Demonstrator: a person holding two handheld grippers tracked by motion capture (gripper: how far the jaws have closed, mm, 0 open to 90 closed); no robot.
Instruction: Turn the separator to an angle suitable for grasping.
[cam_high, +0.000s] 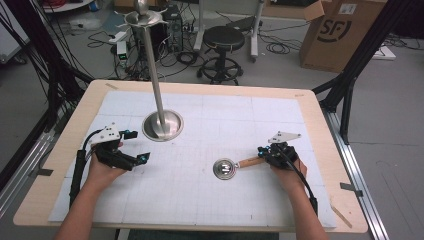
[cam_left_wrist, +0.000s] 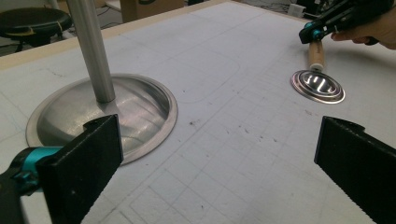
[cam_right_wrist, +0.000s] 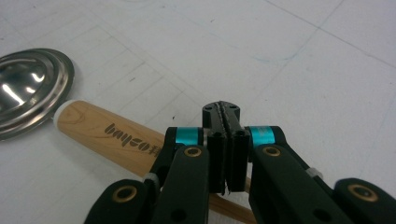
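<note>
A steel ladle lies on the white mat, its round bowl (cam_high: 225, 168) (cam_left_wrist: 317, 85) (cam_right_wrist: 28, 88) flat and its wooden handle (cam_high: 250, 162) (cam_left_wrist: 316, 52) (cam_right_wrist: 109, 135) pointing right. My right gripper (cam_high: 261, 150) (cam_right_wrist: 227, 109) is over the far end of that handle. Its jaws are shut pad against pad, and the handle passes underneath them, not between them. The same gripper (cam_left_wrist: 310, 33) also appears in the left gripper view. My left gripper (cam_high: 139, 146) (cam_left_wrist: 219, 158) rests at the left of the mat, open and holding nothing, aimed toward the ladle.
A tall steel pole stand with a domed base (cam_high: 162, 125) (cam_left_wrist: 140, 112) and a pronged top (cam_high: 144, 19) stands left of centre on the mat. The wooden table edge (cam_high: 200, 88) frames the mat. A stool (cam_high: 223, 37), cables and a cardboard box (cam_high: 340, 35) sit on the floor behind.
</note>
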